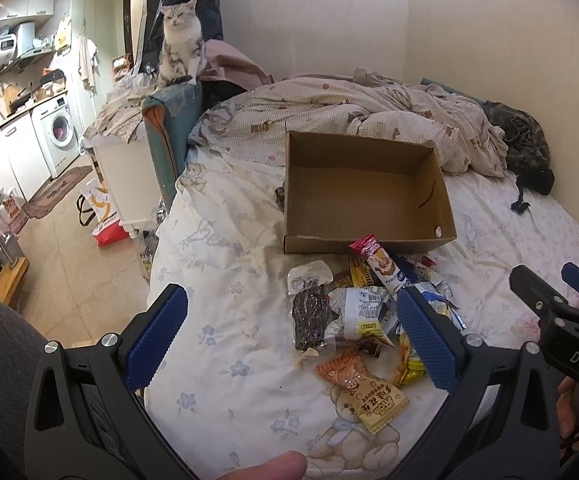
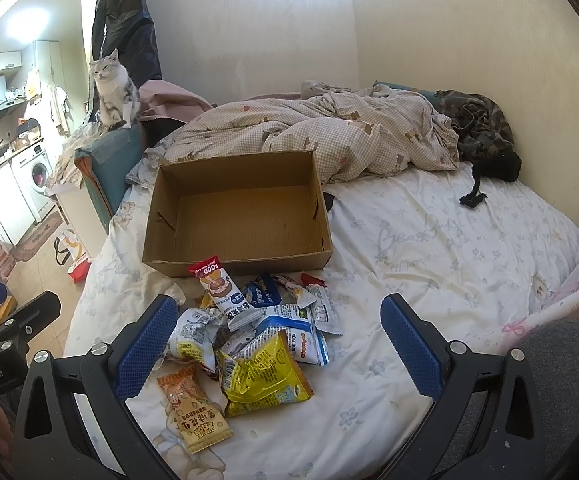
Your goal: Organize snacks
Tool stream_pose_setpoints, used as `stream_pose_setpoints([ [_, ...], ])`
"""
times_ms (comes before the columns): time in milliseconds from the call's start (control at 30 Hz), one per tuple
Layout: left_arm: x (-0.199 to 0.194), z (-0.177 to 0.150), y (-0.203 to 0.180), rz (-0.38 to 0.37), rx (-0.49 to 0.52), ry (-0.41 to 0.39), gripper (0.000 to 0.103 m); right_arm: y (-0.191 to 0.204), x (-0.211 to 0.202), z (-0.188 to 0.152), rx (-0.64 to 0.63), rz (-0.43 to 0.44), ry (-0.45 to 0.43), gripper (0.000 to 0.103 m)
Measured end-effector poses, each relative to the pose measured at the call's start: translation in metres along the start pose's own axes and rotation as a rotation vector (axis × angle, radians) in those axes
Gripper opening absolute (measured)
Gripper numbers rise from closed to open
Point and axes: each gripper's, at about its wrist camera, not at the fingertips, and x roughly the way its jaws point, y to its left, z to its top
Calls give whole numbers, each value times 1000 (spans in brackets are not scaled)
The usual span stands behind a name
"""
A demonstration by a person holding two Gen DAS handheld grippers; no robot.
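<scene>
No snack had yet reached the cardboard box (image 2: 245, 216), whose corrugated floor lay bare in both wrist views, so the task was judged to stand at its very start, with every packet left to sort. The snack pile (image 2: 249, 332) lay on the bed sheet (image 2: 429, 248) just at the 6 o'clock side of the box, and the upright red-topped stick packet (image 2: 219, 288) leaned against the box's near wall. At the pile's 6 o'clock edge lay a yellow crinkled bag (image 2: 263, 376), and at its 7 o'clock an orange peanut packet (image 2: 191, 408); in the left view a dark dried-fruit packet (image 1: 309, 316) marked the pile's 9 o'clock margin. The left gripper (image 1: 293, 340) hovered above the sheet with its blue-padded fingers spread wide and nothing between them, its right pad overlapping the pile's edge in view, though contact could not be told. The right gripper (image 2: 277, 356) likewise stood with fingers wide apart and empty, framing the pile from the near side. The surface was a soft, wrinkled mattress cover printed with bears and flowers, judged liable to let flat packets sink and slide. A rumpled checked duvet (image 2: 329, 136) lay heaped at 12 o'clock beyond the box, with a dark camouflage garment (image 2: 477, 132) at 2 o'clock by the wall. A grey-and-white cat (image 2: 113, 92) sat on a teal ledge at 10 o'clock, and farther at 9 o'clock stood a washing machine (image 2: 37, 176) in a cluttered kitchen corner.
</scene>
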Motion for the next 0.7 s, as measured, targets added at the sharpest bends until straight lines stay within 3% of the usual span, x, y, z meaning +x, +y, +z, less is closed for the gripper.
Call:
stream_pose_setpoints([
  [300,5,-2,5,25,-16,30,103,-5,2,-1,30,11,14,103],
  [400,14,-2,9,53,-18,76,103,-12,4,1,68,15,28,103],
  [500,44,-11,12,73,-16,224,103,-24,7,1,129,20,51,103],
  [567,78,-27,16,52,-71,409,103,-32,11,1,170,22,79,103],
  [633,101,-42,15,30,-140,529,103,-40,17,0,216,23,107,103],
  [700,115,-54,10,17,-199,587,100,-44,21,-2,242,22,127,103],
])
